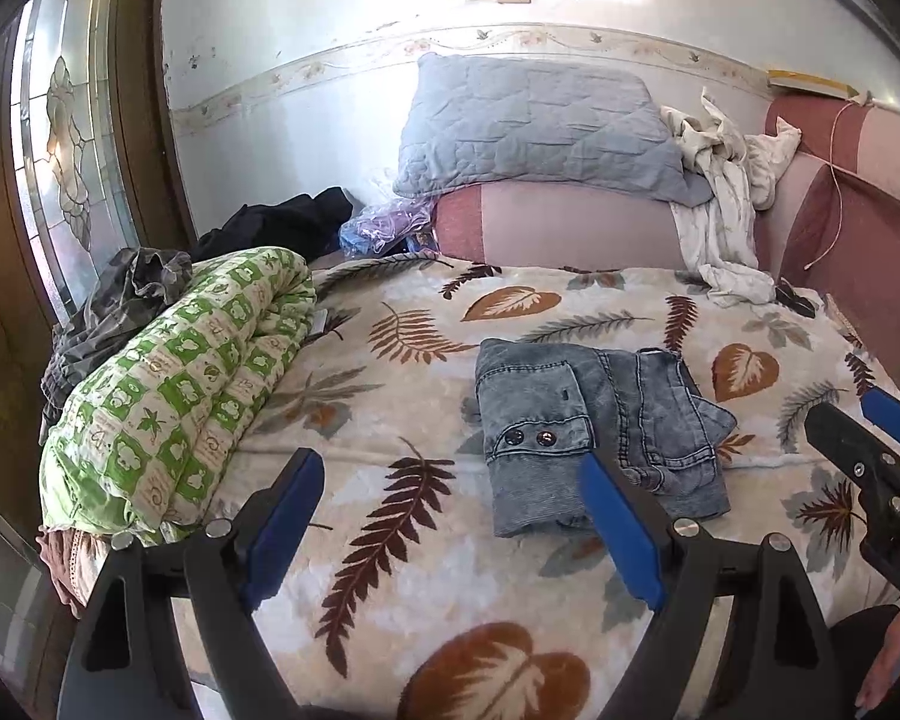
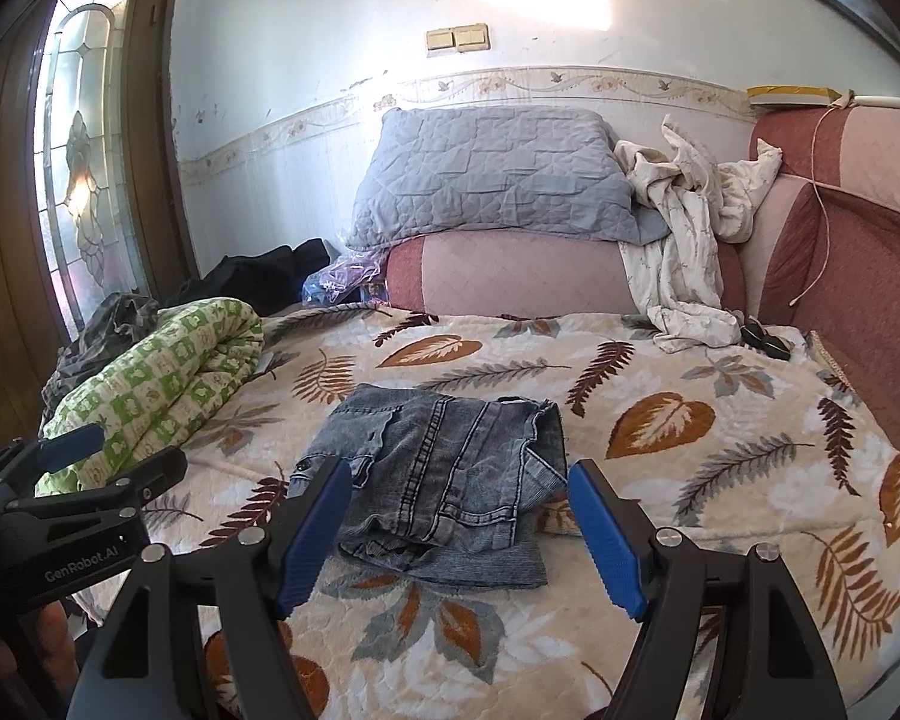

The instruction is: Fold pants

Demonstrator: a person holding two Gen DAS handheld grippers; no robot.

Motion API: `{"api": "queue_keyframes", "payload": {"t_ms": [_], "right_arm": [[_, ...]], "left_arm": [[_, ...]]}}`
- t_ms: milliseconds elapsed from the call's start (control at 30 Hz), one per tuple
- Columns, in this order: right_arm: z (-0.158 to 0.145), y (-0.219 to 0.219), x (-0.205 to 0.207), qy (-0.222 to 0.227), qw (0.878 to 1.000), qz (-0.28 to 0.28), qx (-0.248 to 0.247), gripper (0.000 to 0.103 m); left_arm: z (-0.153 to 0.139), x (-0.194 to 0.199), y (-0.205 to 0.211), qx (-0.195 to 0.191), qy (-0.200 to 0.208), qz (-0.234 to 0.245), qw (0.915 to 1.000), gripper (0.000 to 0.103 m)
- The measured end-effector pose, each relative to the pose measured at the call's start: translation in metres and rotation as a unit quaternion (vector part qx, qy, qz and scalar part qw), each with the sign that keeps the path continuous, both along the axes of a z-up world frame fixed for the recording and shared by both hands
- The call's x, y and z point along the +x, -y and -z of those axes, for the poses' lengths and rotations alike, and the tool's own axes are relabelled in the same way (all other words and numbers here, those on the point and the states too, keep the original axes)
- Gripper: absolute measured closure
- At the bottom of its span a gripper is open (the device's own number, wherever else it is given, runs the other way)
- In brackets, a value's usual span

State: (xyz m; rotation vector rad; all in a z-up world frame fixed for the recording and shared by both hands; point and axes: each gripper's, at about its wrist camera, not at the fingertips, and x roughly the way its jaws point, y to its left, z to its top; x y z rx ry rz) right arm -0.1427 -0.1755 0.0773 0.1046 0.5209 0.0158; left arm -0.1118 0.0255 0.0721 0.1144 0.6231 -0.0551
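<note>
The green quilt (image 1: 168,384) is rolled along the blanket's (image 1: 426,588) nine-o'clock edge; dark clothes (image 1: 282,222) are heaped beyond it at eleven o'clock. The left gripper (image 1: 456,516) is held with its jaws spread and nothing between them, hovering over bare blanket just short of the jeans (image 1: 594,426). The jeans are laid near the middle of the bed as a compact, already folded bundle, the snap-buttoned flap toward nine o'clock and the waistband end toward three. The right gripper (image 2: 459,531) is likewise spread and empty, its pads framing the bundle's near edge without pressing on it.

The folding is judged nearly or wholly complete; what is left is probably a squaring-up. If a last fold is wanted, the near edge would best be pinched through all layers at both corners, lifted low, and carried toward twelve o'clock, so that the loose flap at three o'clock is not dragged open.

Open blanket is available at six, three and twelve o'clock. Movement is bounded by the quilt at nine, the headboard cushions (image 2: 510,273) and pillow (image 2: 486,180) at twelve, and the white cloth (image 2: 684,252) draped at one o'clock.
</note>
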Motion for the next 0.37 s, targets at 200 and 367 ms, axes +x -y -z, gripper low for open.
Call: {"api": "queue_keyframes", "payload": {"t_ms": [200,367], "right_arm": [[0.004,0.001,0.003,-0.005,1.0,0.0,0.004,0.025],[0.011,0.008,0.012,-0.016,1.0,0.008,0.004,0.025]], "left_arm": [[0.001,-0.002,0.0,0.007,0.022,-0.025,0.9994,0.015],[0.001,0.001,-0.002,0.005,0.03,-0.019,0.9994,0.001]]}}
